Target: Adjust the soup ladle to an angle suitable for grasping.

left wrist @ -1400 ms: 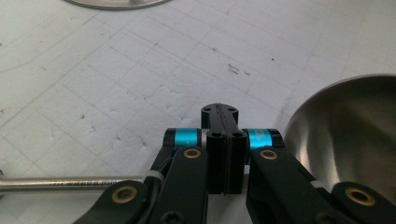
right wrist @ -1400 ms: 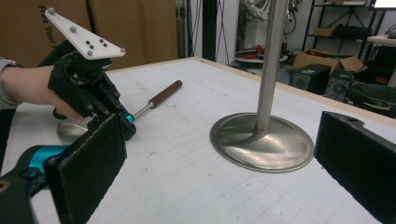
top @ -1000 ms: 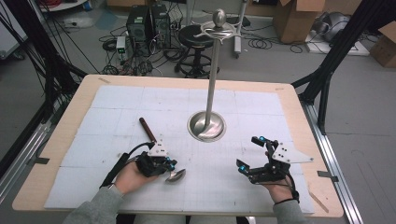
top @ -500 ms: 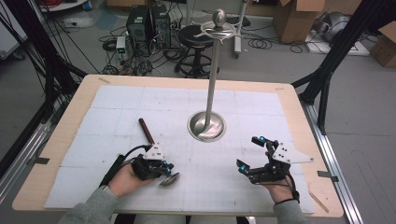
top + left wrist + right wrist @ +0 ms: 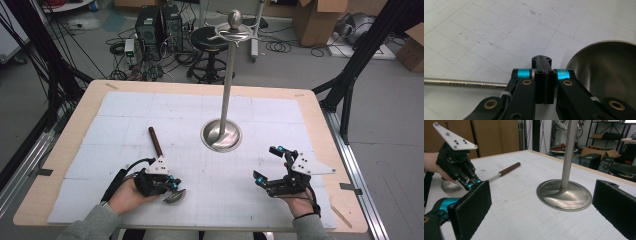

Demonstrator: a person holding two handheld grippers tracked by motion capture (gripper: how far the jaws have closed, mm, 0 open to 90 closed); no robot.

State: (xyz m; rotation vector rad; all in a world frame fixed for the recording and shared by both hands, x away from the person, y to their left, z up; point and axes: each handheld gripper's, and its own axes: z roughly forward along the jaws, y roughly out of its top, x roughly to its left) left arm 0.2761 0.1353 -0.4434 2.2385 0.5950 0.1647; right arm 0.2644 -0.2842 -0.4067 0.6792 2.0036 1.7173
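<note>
Your left gripper [image 5: 167, 186] is clamped shut on the ladle [image 5: 161, 165], right at the neck where the steel shaft meets the bowl [image 5: 606, 72]; the left gripper view has the jaws fully together, shaft running off to one side, bowl on the other. The ladle lies flat on the white mat [image 5: 125, 105], brown handle [image 5: 154, 140] pointing toward the far edge, bowl nearest you. Your right gripper [image 5: 272, 167] sits parked on the mat well apart, jaws wide open, nothing between them. Looks like the grasp step is done and the lift is next, probably to hang it on the steel stand [image 5: 227, 80] mid-table, hooks [image 5: 235, 36] up top. Next move needs a clean lift, then tilting the handle up toward a hook. Gripping this close to the bowl, expect the long handle to swing; keep it clear of the pole.
</note>
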